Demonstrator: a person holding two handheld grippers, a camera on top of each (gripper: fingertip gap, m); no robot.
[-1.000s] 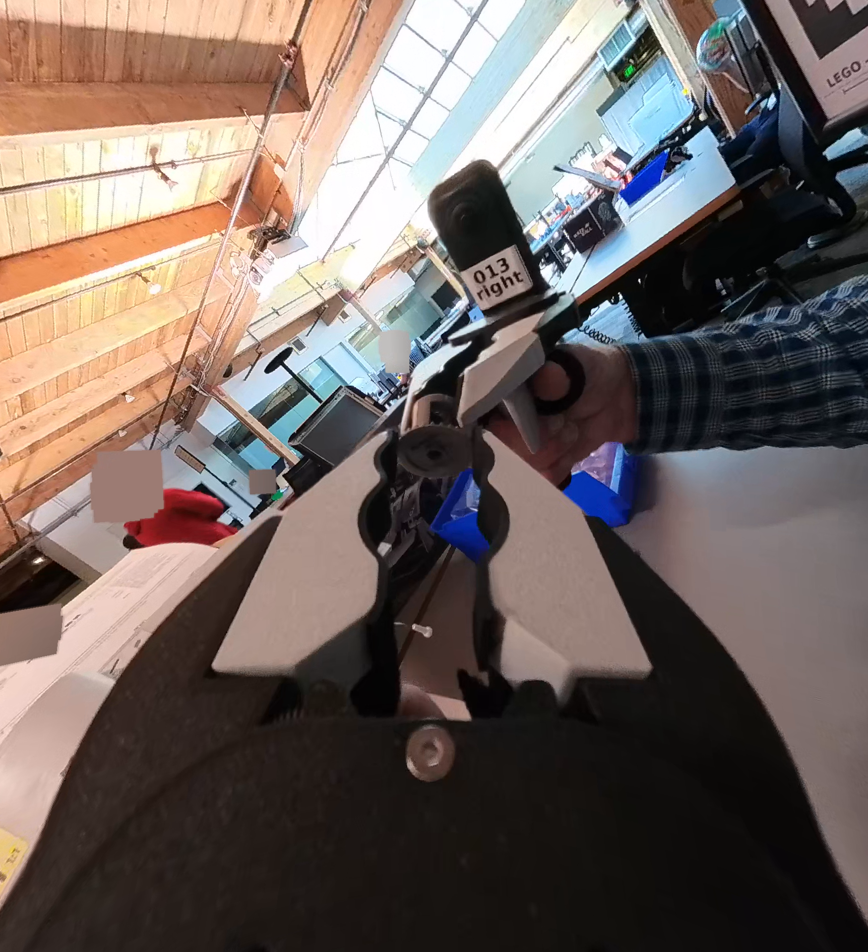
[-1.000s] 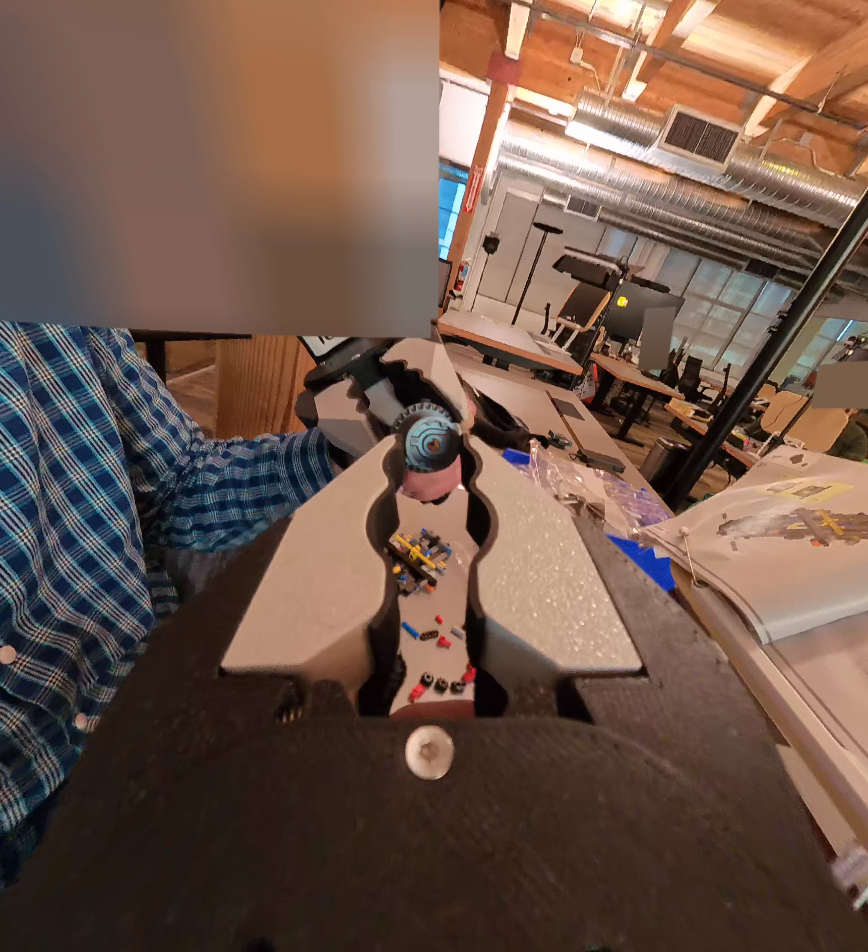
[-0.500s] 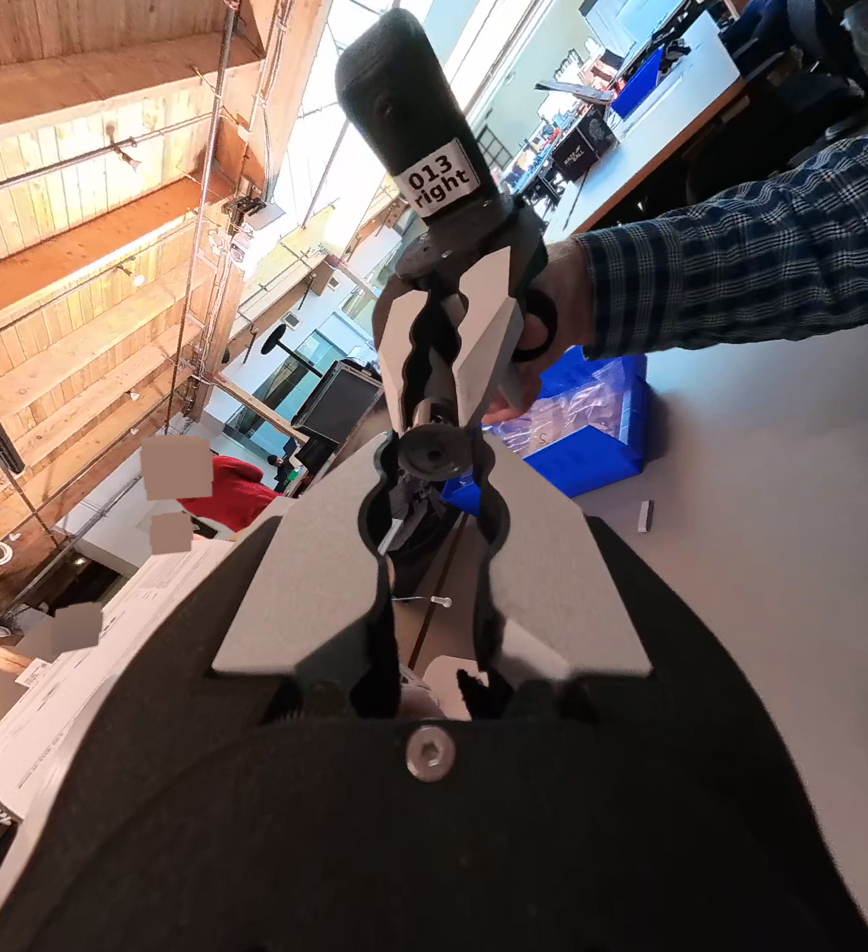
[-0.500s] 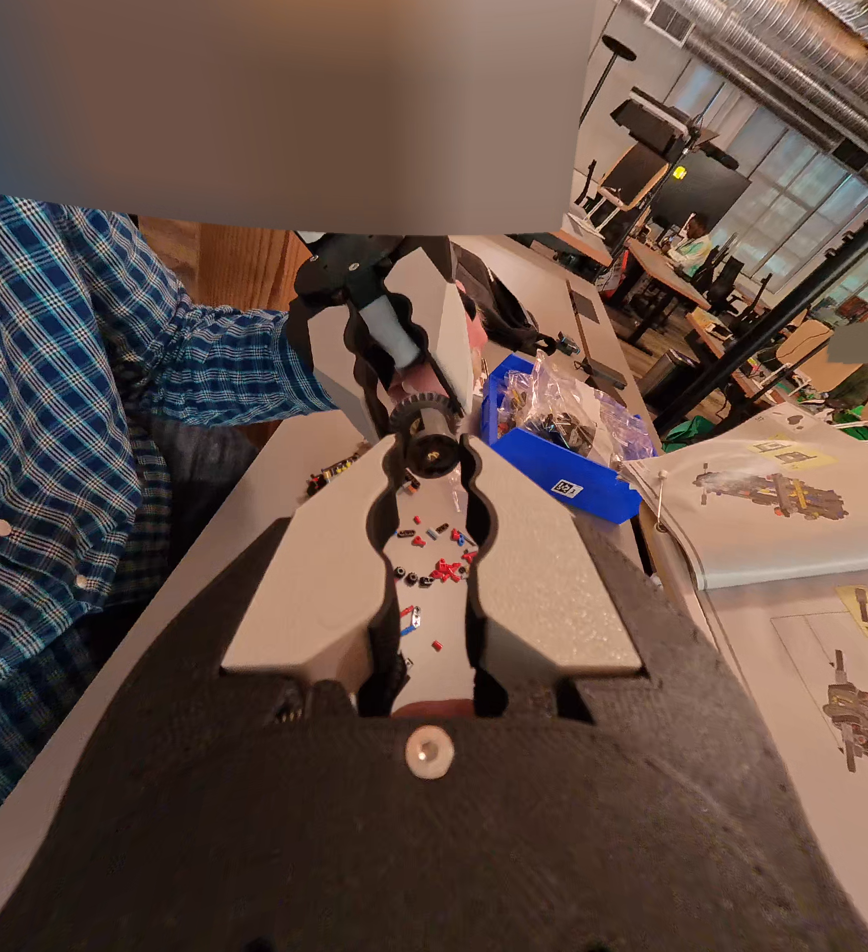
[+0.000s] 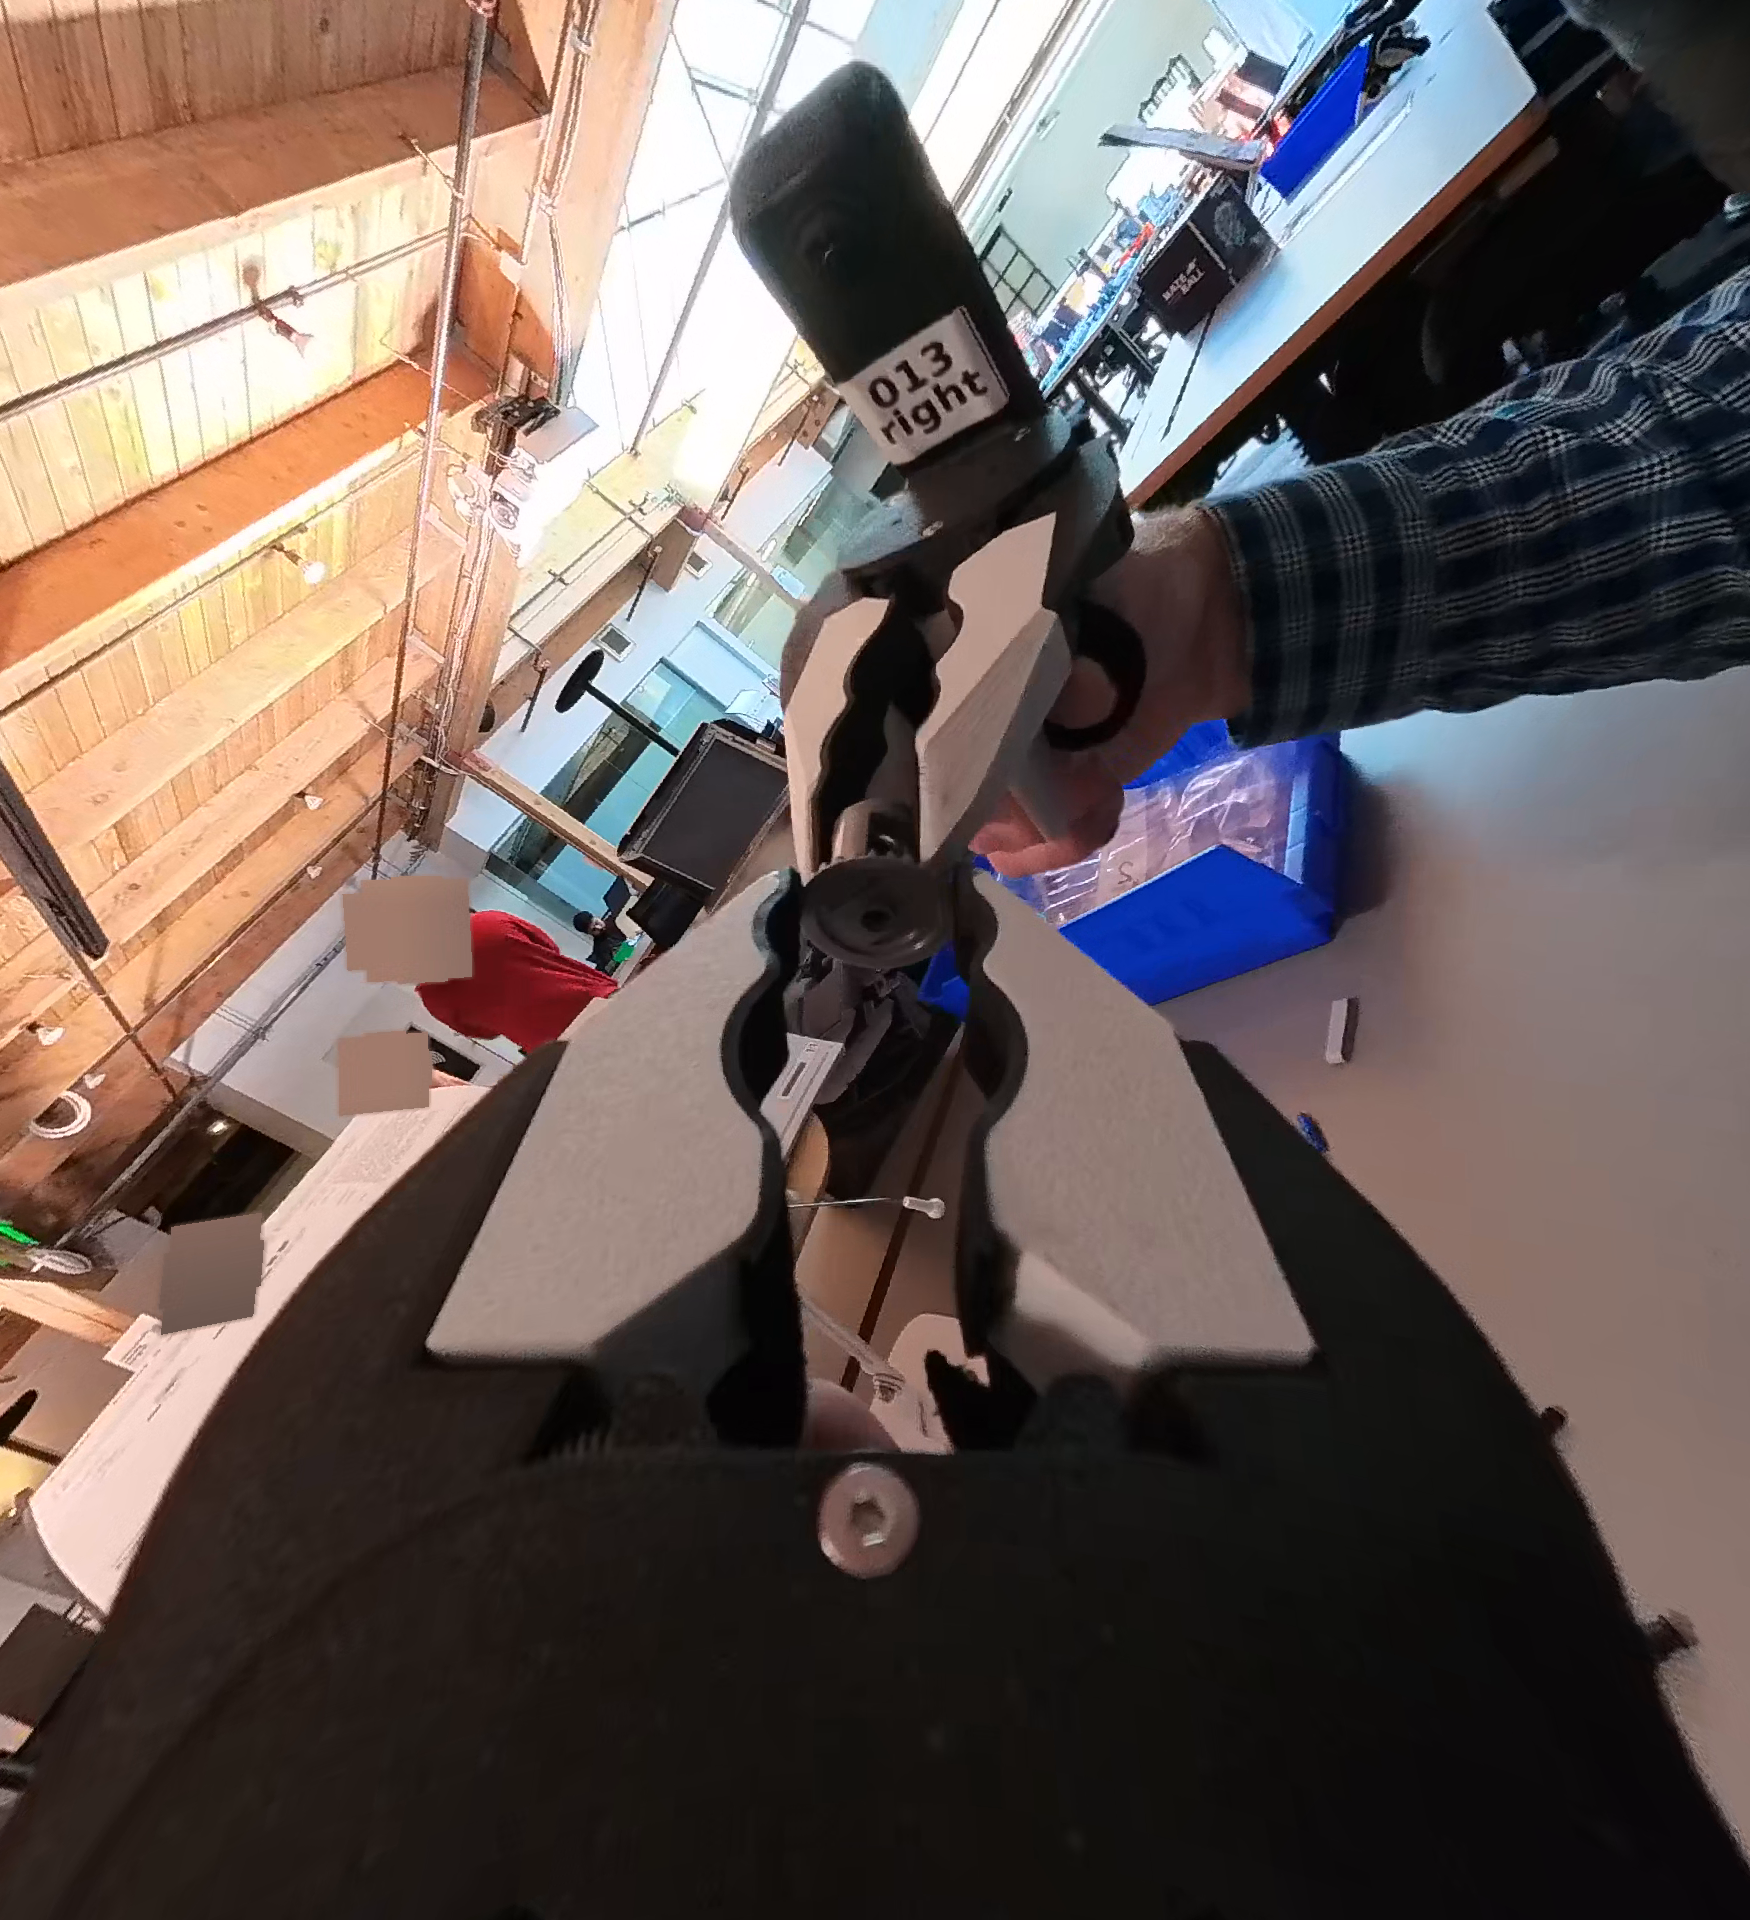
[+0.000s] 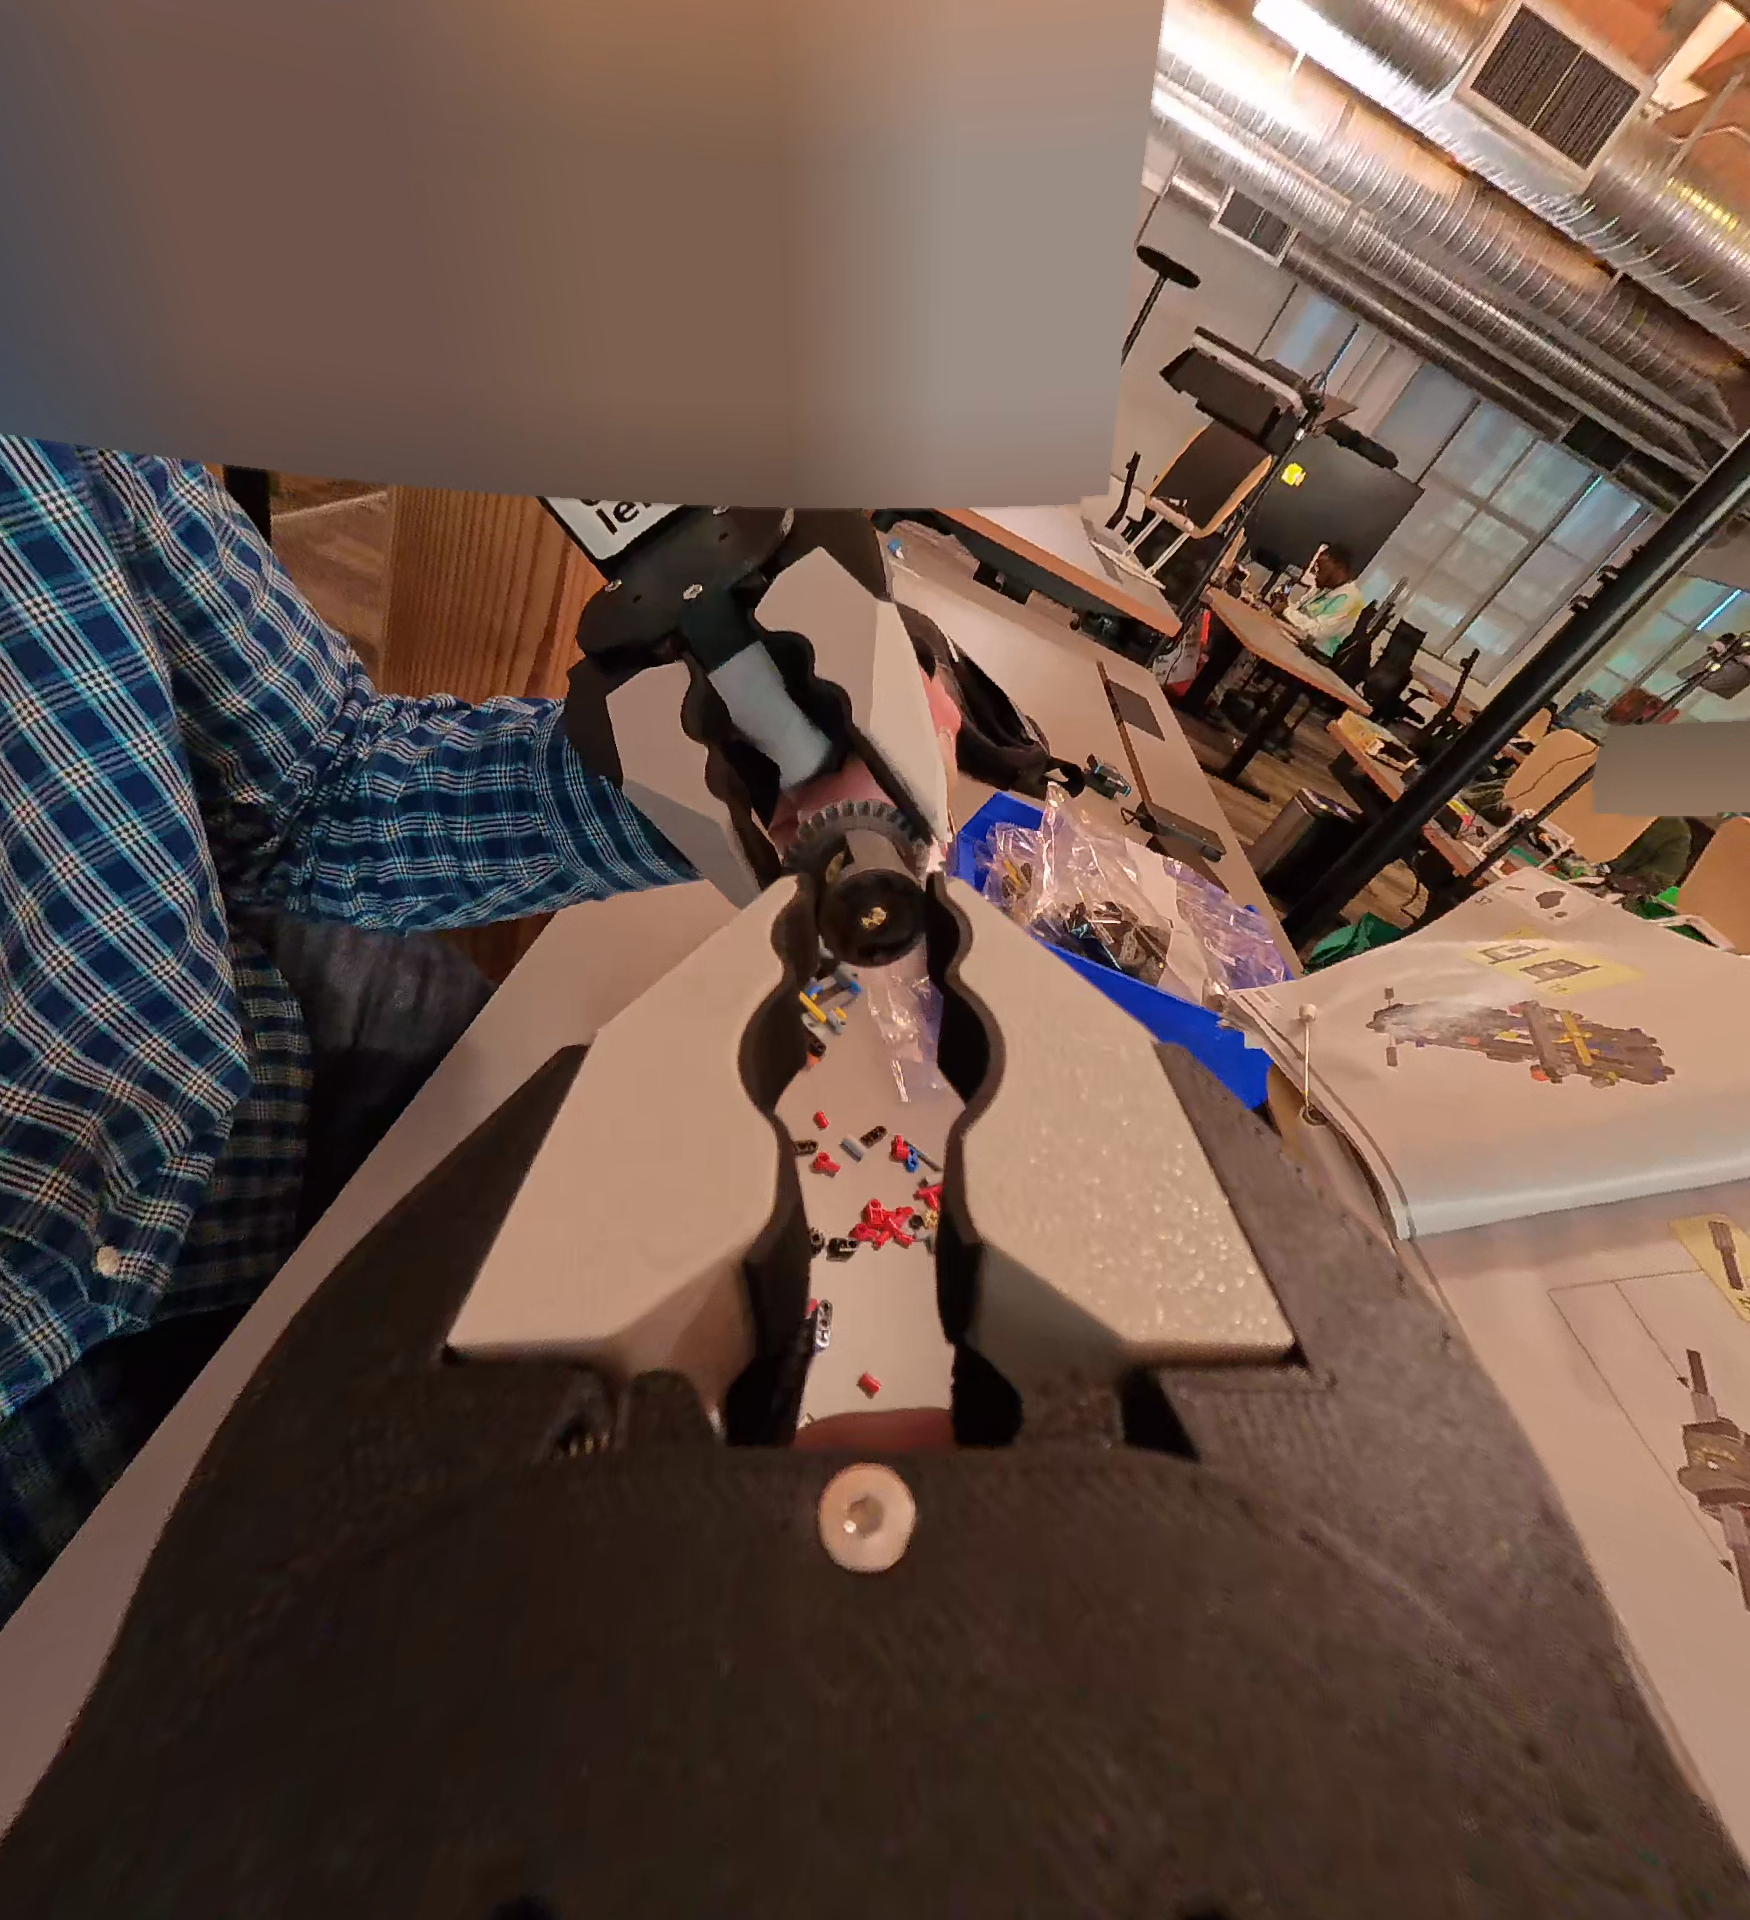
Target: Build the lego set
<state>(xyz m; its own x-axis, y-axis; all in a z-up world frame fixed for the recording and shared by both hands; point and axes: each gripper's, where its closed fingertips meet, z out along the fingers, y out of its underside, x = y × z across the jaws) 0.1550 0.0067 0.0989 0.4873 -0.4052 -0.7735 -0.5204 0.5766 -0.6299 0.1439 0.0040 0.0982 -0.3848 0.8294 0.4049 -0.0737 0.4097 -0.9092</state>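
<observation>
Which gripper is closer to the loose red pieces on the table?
Right. The right gripper hangs above the red pieces, seen between its fingers; the left gripper is beyond them, both clamping the gear assembly.

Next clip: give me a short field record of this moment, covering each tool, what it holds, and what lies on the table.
left tool: shut on the gear end of a small wheel-and-gear piece
right tool: shut on the dark round end of the same piece
position: tools tip to tip, above the table
table: loose small bricks, mostly red and black
bin: blue bin with clear bags of parts
paper: open instruction booklet to the right
</observation>
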